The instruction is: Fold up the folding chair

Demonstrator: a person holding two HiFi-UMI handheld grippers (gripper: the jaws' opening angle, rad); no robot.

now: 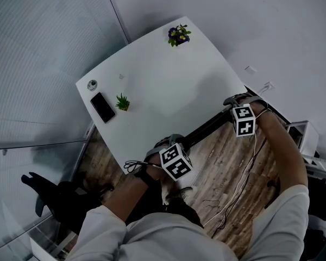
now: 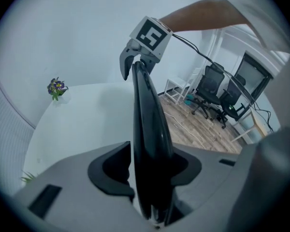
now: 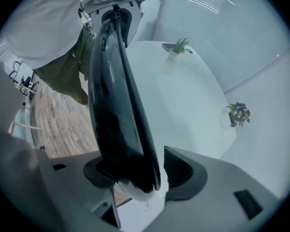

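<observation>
The folding chair shows as a black, glossy top edge (image 1: 206, 125) running along the white table's near edge between both grippers. In the left gripper view this edge (image 2: 147, 129) stands upright between the jaws of my left gripper (image 2: 152, 170), which are open, with the pads close beside it. My right gripper (image 3: 135, 170) points down over the other end of the same edge (image 3: 116, 105); its jaws are open, one pad against the edge and a clear gap at the other. The head view has the left gripper (image 1: 165, 144) and the right gripper (image 1: 233, 101) about a chair's width apart.
The white table (image 1: 168, 80) carries a phone (image 1: 102, 107), a small green plant (image 1: 123, 102), a purple flower pot (image 1: 179, 35) and a small round object (image 1: 92, 84). Cables (image 1: 233, 189) lie on the wooden floor. Office chairs (image 2: 212, 88) stand farther off. A glass wall lies left.
</observation>
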